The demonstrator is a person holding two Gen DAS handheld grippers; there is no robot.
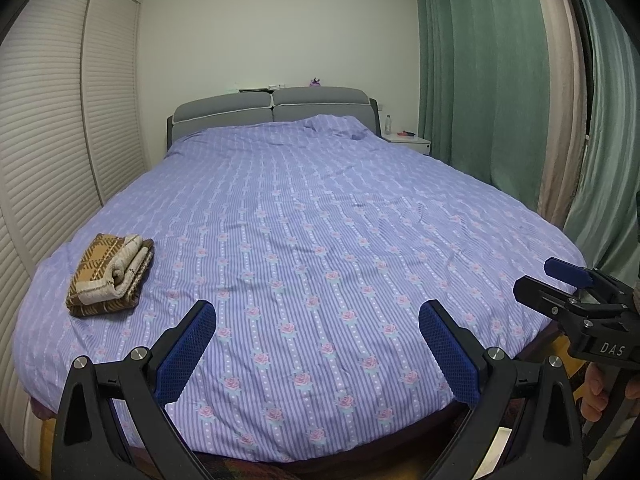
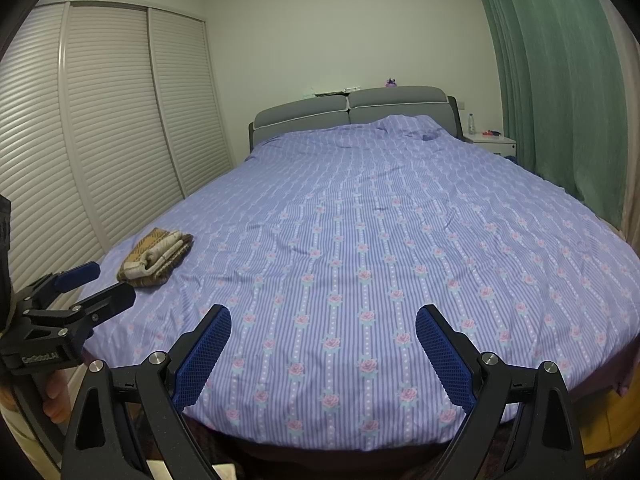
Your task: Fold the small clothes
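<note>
A folded brown-and-cream plaid garment lies on the near left part of the bed; it also shows in the right wrist view. My left gripper is open and empty above the foot of the bed, to the right of the garment. My right gripper is open and empty, also above the foot of the bed. The right gripper shows at the right edge of the left wrist view. The left gripper shows at the left edge of the right wrist view. Neither touches the garment.
The bed has a lilac striped cover with pink roses and a grey headboard. White louvered wardrobe doors stand on the left. Green curtains hang on the right, with a white nightstand beside them.
</note>
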